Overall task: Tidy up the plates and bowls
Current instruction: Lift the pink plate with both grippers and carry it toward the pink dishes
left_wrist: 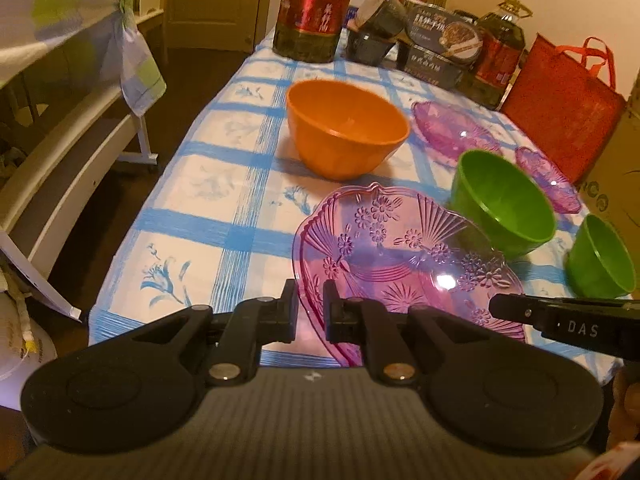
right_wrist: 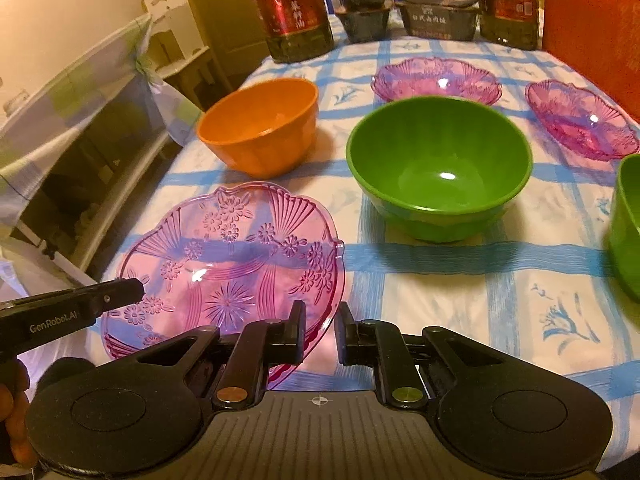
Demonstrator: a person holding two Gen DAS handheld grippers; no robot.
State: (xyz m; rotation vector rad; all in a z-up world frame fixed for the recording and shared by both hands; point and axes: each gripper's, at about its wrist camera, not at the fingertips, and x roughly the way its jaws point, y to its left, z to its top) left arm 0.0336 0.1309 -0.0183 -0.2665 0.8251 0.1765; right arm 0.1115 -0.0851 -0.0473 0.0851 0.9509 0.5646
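A large clear pink plate (left_wrist: 400,256) (right_wrist: 232,256) with a flower pattern is at the near edge of the blue-checked table (left_wrist: 224,184). My left gripper (left_wrist: 311,294) is shut on its near left rim. My right gripper (right_wrist: 320,314) is shut on its near right rim. Each gripper also shows in the other's view, the right gripper (left_wrist: 516,308) and the left gripper (right_wrist: 124,292). Behind the plate stand an orange bowl (left_wrist: 344,128) (right_wrist: 260,124), a large green bowl (left_wrist: 500,200) (right_wrist: 440,160) and a smaller green bowl (left_wrist: 600,256) (right_wrist: 628,220).
Two more pink plates (right_wrist: 436,78) (right_wrist: 580,120) lie at the back right. Oil bottles (left_wrist: 312,4) (right_wrist: 508,0), dark food tubs (right_wrist: 440,0) and a red bag (left_wrist: 560,104) line the far edge. A cloth-draped frame (left_wrist: 80,80) stands left of the table's edge.
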